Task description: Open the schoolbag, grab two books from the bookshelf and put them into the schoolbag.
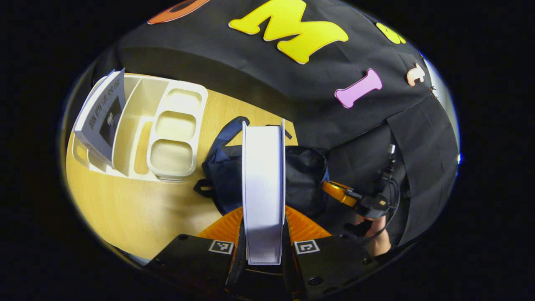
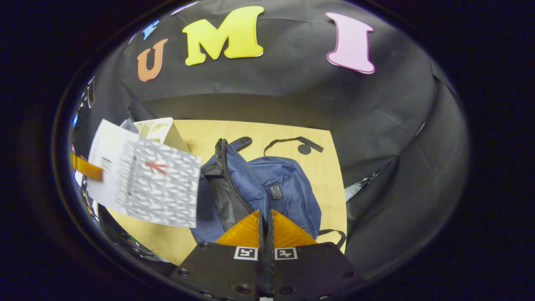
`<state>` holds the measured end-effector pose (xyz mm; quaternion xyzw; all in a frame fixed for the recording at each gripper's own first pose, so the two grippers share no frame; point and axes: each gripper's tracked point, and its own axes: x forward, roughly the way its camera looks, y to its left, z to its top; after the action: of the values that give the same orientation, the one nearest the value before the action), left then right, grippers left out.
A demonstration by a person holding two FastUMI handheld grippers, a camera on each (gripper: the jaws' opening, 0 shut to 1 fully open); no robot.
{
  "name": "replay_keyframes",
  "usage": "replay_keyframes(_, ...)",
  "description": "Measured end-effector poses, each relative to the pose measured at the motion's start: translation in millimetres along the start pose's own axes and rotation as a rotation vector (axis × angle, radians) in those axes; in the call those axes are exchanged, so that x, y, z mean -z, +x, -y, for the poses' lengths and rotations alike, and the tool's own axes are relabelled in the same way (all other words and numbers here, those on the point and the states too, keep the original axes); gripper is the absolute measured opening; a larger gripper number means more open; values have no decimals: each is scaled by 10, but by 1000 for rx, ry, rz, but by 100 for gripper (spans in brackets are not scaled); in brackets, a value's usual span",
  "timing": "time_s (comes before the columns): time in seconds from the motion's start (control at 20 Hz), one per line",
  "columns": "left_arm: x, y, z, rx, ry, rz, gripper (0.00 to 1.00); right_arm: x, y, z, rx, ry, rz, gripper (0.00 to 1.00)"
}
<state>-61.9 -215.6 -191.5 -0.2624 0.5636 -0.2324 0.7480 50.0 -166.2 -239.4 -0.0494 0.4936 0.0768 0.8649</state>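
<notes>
Inside bookshelf (image 1: 138, 138), one book (image 1: 102, 115)

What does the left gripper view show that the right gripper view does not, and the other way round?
Left gripper view: the held book edge-on between its jaws, a second book standing in the bookshelf, and a person's hand at the lower right.
Right gripper view: the held book's patterned cover, the open zipper of the schoolbag, and its own jaws shut on nothing.
Both: schoolbag, held book, bookshelf, wooden table.
</notes>
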Motion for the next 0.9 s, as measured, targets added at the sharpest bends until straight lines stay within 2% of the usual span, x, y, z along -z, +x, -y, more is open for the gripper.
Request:
replay_keyframes(0.3,297,890,-37,17,-137,-21,39,50,2,7,-1,-5,-14,0)
replay_keyframes(0.5,380,1220,-3,95,-256,-16,39,11,-19,9,-8,-6,-17,0)
replay_keyframes(0.9,317,1700,164,209,-241,51,39,-145,-80,104,11,-10,2,0)
